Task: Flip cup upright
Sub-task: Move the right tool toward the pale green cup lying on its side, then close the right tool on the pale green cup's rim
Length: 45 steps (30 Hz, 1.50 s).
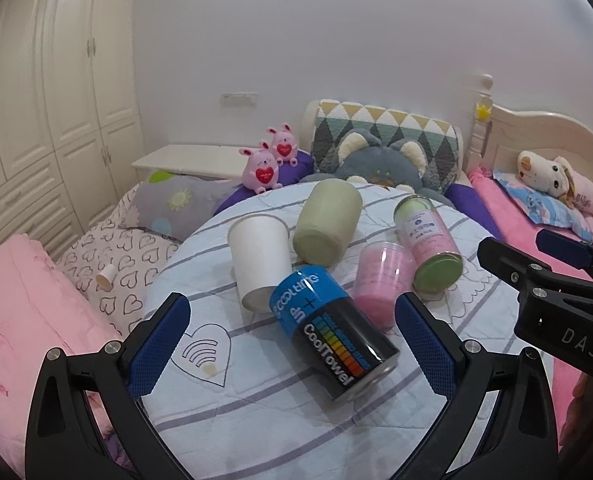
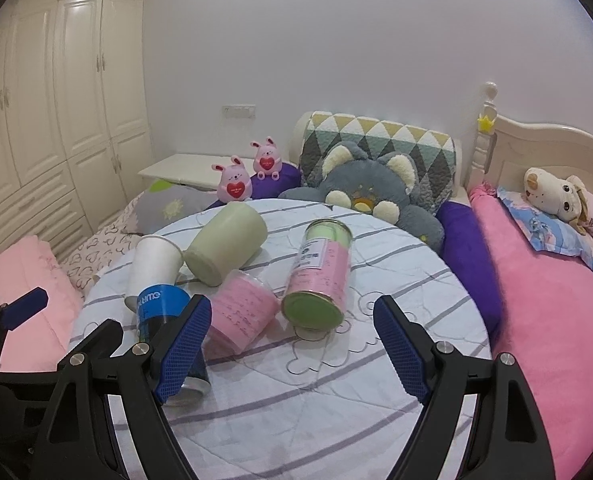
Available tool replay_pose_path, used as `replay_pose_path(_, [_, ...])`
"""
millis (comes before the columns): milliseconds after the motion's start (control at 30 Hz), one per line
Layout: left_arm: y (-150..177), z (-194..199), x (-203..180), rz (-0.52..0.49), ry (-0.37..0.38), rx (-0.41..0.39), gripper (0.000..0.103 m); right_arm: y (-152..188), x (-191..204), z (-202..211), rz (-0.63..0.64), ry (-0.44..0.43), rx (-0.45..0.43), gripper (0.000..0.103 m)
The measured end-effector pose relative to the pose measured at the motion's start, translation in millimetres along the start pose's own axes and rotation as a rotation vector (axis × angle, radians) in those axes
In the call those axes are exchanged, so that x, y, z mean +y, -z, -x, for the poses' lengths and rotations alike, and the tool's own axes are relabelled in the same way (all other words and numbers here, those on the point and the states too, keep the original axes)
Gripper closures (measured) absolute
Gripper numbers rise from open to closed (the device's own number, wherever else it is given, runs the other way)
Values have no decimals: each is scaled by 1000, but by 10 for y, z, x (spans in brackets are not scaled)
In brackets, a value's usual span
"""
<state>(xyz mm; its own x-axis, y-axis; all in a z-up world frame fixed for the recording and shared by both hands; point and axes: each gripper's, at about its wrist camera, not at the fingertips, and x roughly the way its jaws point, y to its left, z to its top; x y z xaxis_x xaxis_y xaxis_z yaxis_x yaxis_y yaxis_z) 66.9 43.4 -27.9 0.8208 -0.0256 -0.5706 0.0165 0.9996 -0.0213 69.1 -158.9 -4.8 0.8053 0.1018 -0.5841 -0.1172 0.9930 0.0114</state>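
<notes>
Both grippers are hovering with fingers spread wide, holding nothing: the left gripper (image 1: 292, 344) over the black-and-blue "CoolTowel" can (image 1: 332, 332), the right gripper (image 2: 292, 352) facing the pink-and-green clear tube (image 2: 320, 272). All containers are lying on their sides on the round table with striped quilted cover (image 1: 256, 412). The task's thing, I think, is the white paper cup (image 1: 258, 260), lying behind the can and touching it, beside the pale green cup (image 1: 328, 222). A good grip is taking the cup's wall across the middle, gently, because paper is crushing easily, then turning the mouth upward.
</notes>
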Motion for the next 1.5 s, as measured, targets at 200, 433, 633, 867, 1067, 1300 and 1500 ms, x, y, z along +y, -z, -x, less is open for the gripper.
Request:
replay_pose_path(200, [-45, -66, 83, 0, 4, 0, 0, -70, 126, -100, 18, -6, 11, 19])
replay_pose_path(433, [-89, -143, 152, -4, 25, 3, 0, -189, 267, -231, 24, -8, 23, 19])
replay_pose_path(633, [-144, -260, 227, -18, 25, 15, 0, -285, 362, -372, 15, -15, 53, 19])
replay_pose_path(867, [-330, -516, 401, -19, -4, 40, 0, -518, 521, -692, -17, -51, 104, 19])
replay_pose_path(1067, [-477, -804, 603, 6, -10, 75, 0, -685, 655, -1041, -74, -86, 191, 19])
replay_pose_path(1300, [-555, -1062, 681, 8, -3, 108, 0, -744, 627, -1690, -227, -88, 396, 19])
replay_pose_path(1500, [-532, -1223, 661, -21, -10, 138, 0, -688, 613, -2088, -256, -36, 527, 19])
